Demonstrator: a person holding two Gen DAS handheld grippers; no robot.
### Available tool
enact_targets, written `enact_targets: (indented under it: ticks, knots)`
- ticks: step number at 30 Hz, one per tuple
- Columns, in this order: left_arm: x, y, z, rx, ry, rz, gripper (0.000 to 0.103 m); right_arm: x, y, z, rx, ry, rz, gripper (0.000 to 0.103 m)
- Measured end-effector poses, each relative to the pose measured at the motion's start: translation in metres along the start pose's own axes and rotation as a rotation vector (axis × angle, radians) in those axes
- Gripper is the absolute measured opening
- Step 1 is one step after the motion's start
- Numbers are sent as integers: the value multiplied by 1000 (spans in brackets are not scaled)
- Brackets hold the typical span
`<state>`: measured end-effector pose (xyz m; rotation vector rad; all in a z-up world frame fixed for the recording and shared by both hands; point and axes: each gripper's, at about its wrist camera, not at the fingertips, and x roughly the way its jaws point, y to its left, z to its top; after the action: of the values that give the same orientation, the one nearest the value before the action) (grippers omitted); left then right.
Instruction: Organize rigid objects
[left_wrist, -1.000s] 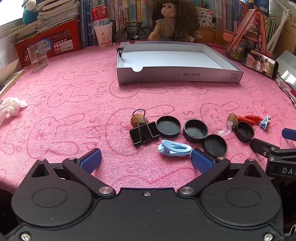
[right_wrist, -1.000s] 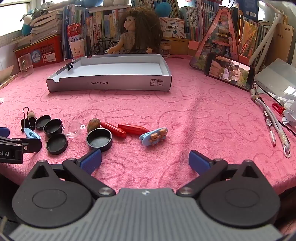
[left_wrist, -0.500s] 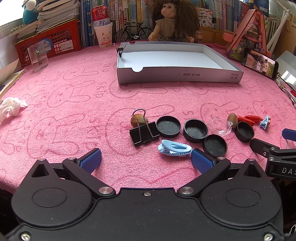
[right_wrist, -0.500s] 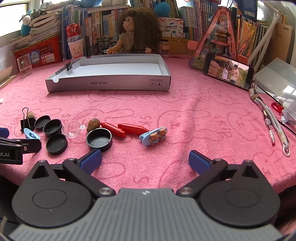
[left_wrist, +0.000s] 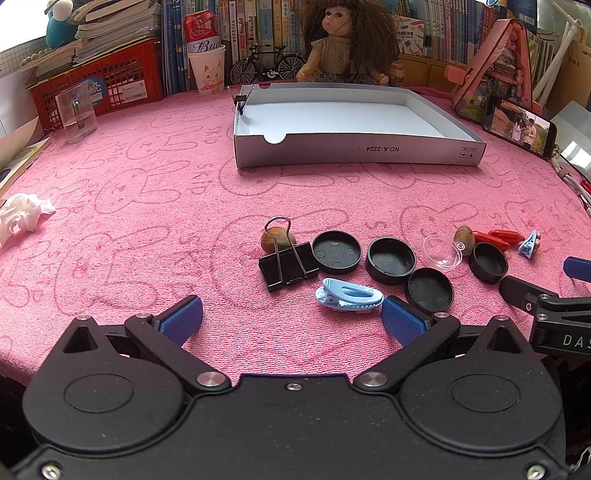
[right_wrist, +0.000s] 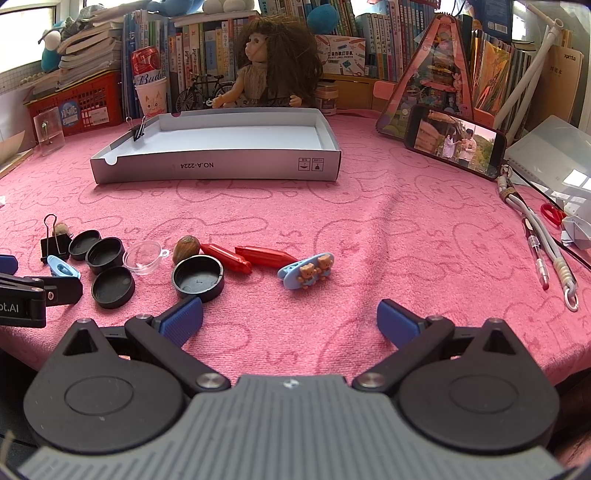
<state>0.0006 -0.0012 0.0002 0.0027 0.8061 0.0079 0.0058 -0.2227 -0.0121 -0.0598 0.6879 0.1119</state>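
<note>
A: The left tool is hovering low over the pink surface, with its blue pads spread wide and nothing between them. The light blue clip is lying just in front of its right pad.

B: The right tool is also gaping wide and is holding nothing. From its view I am seeing two red pieces and a blue clip with two bears, which are looking very small at the edge of the left view.

A: The left view is showing the black binder clip more clearly, with a brown nut touching it behind. Beside it four black caps are lying, and a clear small cup between them.

B: The white box is standing further back, well apart from the small things. A small binder clip is sitting on its left wall. My view is also showing a phone and a pen on the right, which the left view is hardly catching
</note>
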Motion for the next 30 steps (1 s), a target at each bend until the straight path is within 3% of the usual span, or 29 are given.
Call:
enact_targets:
  ticks: [30]
  knots:
    - [0,0,0,0,-3,0,103,-2,2,-1,1,-3,-1,103]
